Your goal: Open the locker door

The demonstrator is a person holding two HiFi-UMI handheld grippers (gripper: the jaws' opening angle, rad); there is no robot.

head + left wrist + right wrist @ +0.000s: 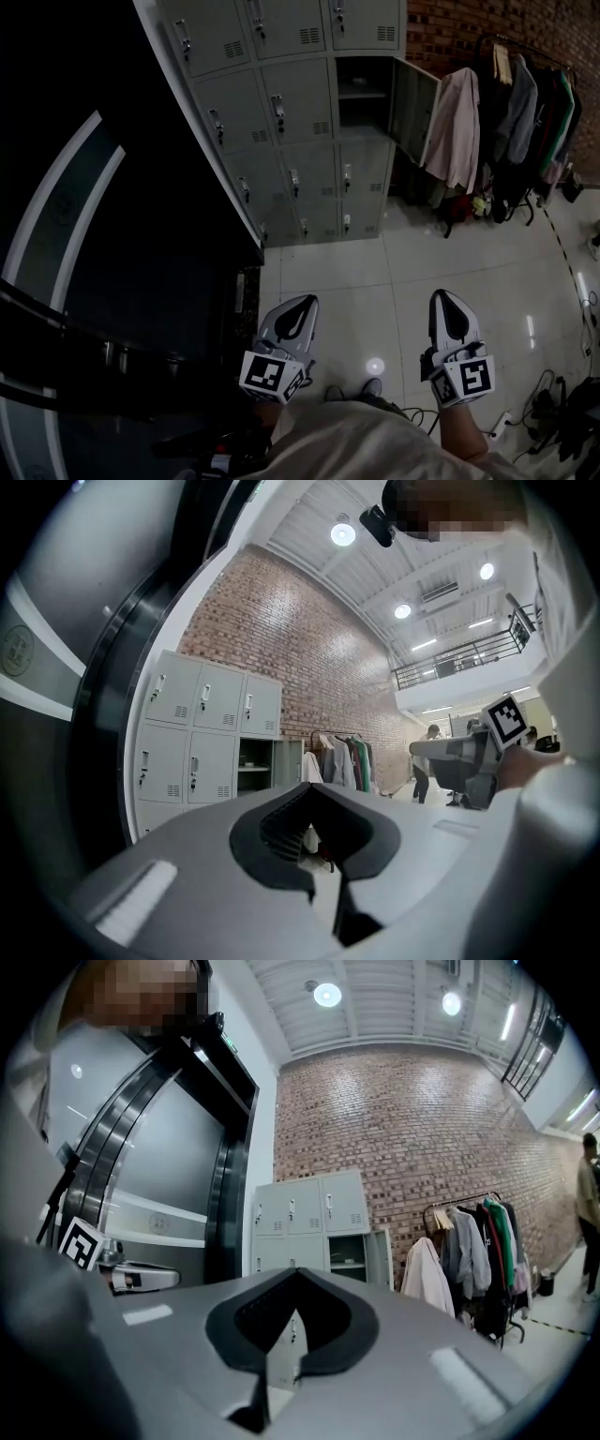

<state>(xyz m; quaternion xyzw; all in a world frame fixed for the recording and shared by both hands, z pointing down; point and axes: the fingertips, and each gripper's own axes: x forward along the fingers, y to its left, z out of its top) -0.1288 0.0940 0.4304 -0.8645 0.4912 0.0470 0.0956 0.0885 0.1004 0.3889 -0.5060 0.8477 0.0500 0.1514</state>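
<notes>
Two tools, the left tool [302,304] and the right tool [446,300], both closed on nothing, hang over the tiled floor [394,262], well apart from the locker bank [281,112], whose one open locker door [413,111] bares a shelf [362,94].

Right gripper [298,1274] jaws together, nothing between; lockers [309,1208] far ahead, one door [381,1256] open; clothes rack [473,1241] right.
</notes>
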